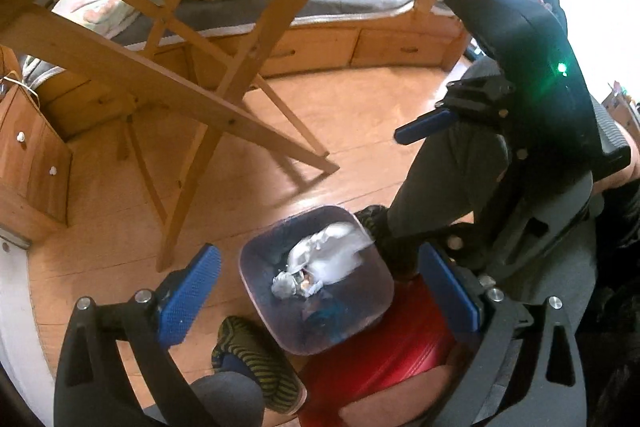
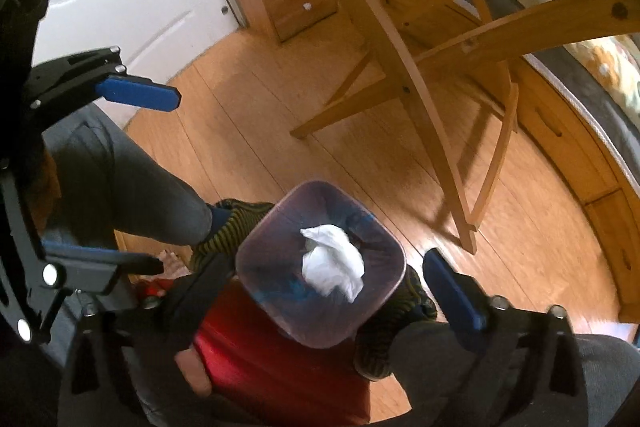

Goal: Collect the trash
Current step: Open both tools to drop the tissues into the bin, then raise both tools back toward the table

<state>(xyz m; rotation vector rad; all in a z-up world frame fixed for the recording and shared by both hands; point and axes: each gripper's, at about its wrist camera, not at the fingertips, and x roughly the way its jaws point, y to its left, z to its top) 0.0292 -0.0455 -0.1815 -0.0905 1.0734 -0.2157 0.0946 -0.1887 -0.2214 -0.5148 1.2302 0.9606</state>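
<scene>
Both tools, left tool (image 1: 320, 291) and right tool (image 2: 304, 287), point steeply down over my bin (image 2: 384, 307), jaws spread wide, pinching nothing.

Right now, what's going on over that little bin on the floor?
A seated person holds a two-finger gripper in each hand above a small bin on the wooden floor, between their striped-socked feet. Both the left gripper and the right gripper are wide open with nothing between the pads. Crumpled white paper sits in the bin, so the trash looks dropped in.
</scene>
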